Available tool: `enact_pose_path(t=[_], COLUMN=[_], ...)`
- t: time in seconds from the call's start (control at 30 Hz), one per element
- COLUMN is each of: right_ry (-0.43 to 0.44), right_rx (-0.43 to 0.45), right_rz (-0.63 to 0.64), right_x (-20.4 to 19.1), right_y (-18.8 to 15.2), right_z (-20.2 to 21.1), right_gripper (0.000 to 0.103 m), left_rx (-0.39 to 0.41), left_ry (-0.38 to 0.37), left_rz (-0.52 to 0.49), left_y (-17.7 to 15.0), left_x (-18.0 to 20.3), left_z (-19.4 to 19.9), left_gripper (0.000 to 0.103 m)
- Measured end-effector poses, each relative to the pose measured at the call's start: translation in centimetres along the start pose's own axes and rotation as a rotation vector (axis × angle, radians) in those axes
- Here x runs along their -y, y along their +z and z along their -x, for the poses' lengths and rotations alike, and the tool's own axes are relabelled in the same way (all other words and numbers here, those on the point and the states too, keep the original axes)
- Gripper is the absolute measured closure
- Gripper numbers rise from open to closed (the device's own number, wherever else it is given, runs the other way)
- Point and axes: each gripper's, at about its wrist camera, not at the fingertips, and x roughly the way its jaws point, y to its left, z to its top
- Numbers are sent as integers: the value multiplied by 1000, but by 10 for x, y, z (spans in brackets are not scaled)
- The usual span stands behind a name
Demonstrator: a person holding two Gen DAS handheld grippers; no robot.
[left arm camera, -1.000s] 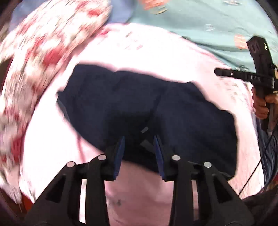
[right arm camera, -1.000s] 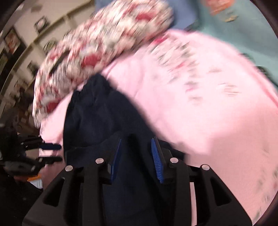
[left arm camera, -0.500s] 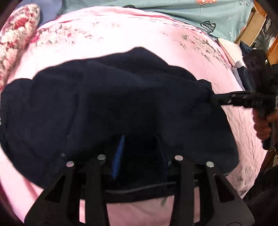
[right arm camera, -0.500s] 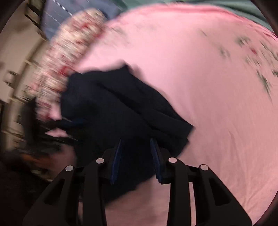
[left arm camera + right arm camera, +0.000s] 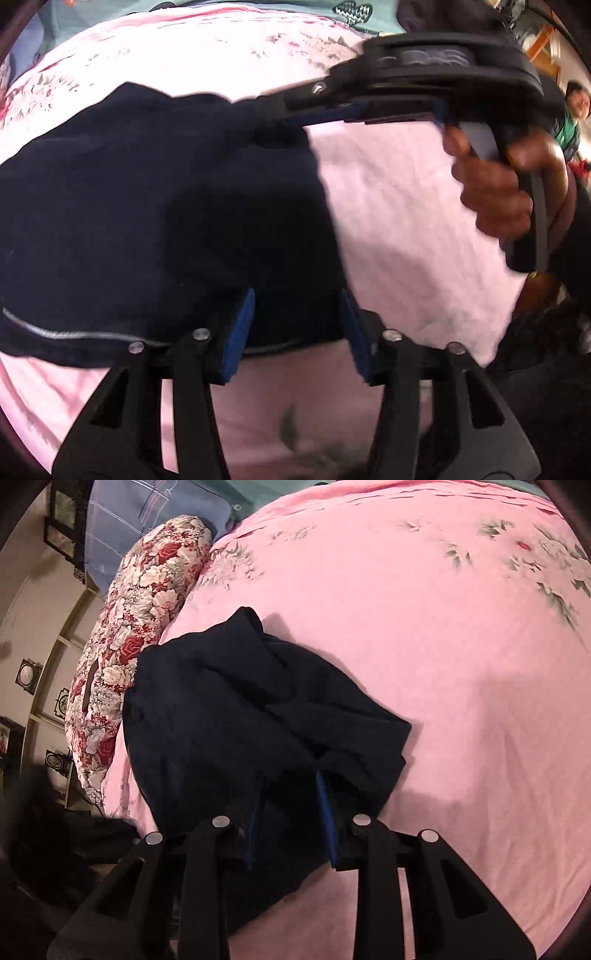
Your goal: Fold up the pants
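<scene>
Dark navy pants [image 5: 147,203] lie bunched on a pink floral bedsheet [image 5: 406,221]. My left gripper [image 5: 297,328] sits low over their near right edge, by a thin grey stripe [image 5: 74,334]. Its jaws are opening, and the cloth lies between them without being pinched. A hand [image 5: 491,192] holds my right gripper [image 5: 280,110], whose tips rest at the pants' far right corner. In the right wrist view, the right gripper [image 5: 290,819] is opening too. Folds of the pants [image 5: 221,720] sit loosely between its blue pads.
A red-and-white floral pillow [image 5: 129,657] lies along the sheet's left side, touching the pants, with a blue pillow [image 5: 140,520] behind it. A broad stretch of pink sheet [image 5: 443,664] lies to the right. Teal fabric [image 5: 110,7] borders the far side. A person [image 5: 572,107] shows at the far right.
Both grippers swung down over the bed with the pants, which now lie on the sheet. The left jaws have widened. The right gripper has come much closer in the left wrist view.
</scene>
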Motion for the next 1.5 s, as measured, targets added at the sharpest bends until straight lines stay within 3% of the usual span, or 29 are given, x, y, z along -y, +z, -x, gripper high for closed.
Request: enact_pose_path(t=[0.07,0.1,0.17,0.2,0.23,0.27,0.33,0.43,0.5,0.6,0.67,0.8,0.97,1.03,1.23,1.5], right_ry=[104,146,201,175,95,37,-18,-32,-108,-176,-188,-268,-484,-530,-425,-617], right_rx=[69,79,11,-42,-105,-84,-97,-16,46,68,75,48,56,62,161,123], right_rz=[24,33,20,21,39,105,113,150,251,316,284,238,232,225,0,72], right_x=[-16,-22,-23,-20,-24,-26,-37,-63,-88,-111,-116,-110,-116,-117,-105,-119], right_y=[-7,-12,-28,-38,-50,-60,-60,-61,-69,-85,-98,-114,-127,-128,-125,-123], right_z=[23,27,14,1,-19,-23,-12,16,28,38,35,11,-22,-32,-15,-45], right_gripper=[72,71,68,68,68,73,72,64,53,52,52,52,52,52,50,51], left_rx=[55,62,38,26,33,56,90,121,119,122,126,113,66,61,59,44], left_ry=[-31,-4,55,100,124,142,181,256,300,340,364,347,288,282,261,241], left_rz=[-4,-11,5,39,78,140,213,278,308,321,328,338,299,275,230,197], left_y=[-3,-8,-20,-26,-30,-35,-42,-44,-43,-48,-30,-14,4,8,11,14], left_x=[4,4,-6,-19,-31,-49,-72,-115,-136,-163,-174,-204,-217,-219,-223,-227], left_z=[23,31,34,38,45,57,77,98,99,116,100,91,64,58,52,47], left_gripper=[49,47,45,46,46,45,41,37,37,35,32,31,30,30,27,25])
